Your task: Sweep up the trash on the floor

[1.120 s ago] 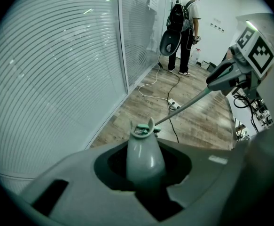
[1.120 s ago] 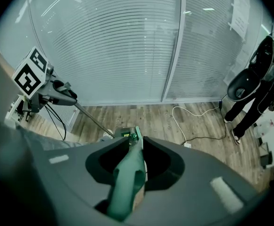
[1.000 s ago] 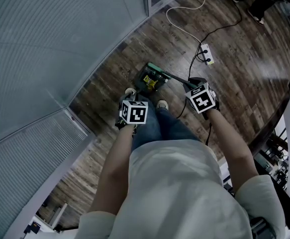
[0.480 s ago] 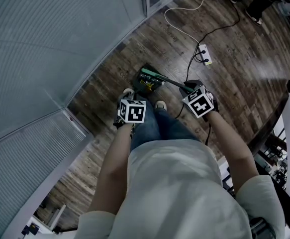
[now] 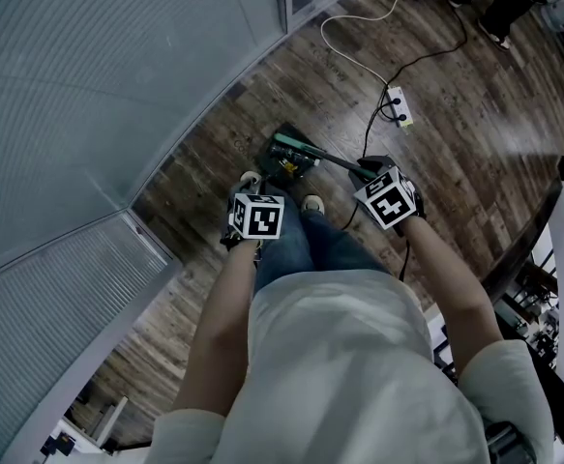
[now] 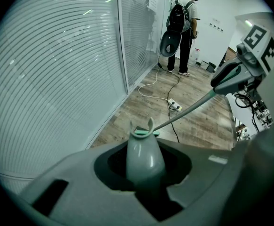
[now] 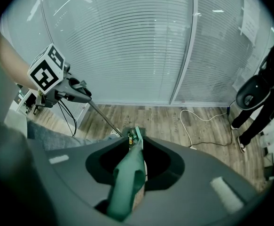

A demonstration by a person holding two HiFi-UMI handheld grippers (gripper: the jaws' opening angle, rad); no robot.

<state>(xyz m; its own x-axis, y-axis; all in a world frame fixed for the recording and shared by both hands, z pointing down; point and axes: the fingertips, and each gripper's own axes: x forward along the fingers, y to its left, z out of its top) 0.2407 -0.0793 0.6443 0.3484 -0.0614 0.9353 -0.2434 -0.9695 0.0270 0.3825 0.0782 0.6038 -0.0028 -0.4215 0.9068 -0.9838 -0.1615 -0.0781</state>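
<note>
Over the dark wood-plank floor (image 5: 456, 114), my left gripper (image 5: 257, 217) clamps the grey plastic dustpan handle (image 6: 145, 157) and my right gripper (image 5: 388, 196) clamps the green broom handle (image 7: 127, 182); its green brush head (image 5: 296, 146) lies crosswise just beyond the small colourful trash (image 5: 285, 163), on the side away from my feet.

The person carrying my rig wears a pale short-sleeved T-shirt (image 5: 349, 356), blue jeans (image 5: 306, 245) and light-coloured shoes (image 5: 313, 203). My left gripper (image 6: 145, 166) and right gripper (image 7: 127, 187) share one build: a smooth grey moulded housing, a dark oval opening round the jaws and small pale rectangular patches on the shell. On top of each sits a white cube printed with black square markers, the left cube (image 5: 258, 217) and the right cube (image 5: 390, 199). Black cables (image 7: 73, 121) loop under the left gripper's dark body. More black cable (image 6: 252, 102) hangs below the right.
</note>
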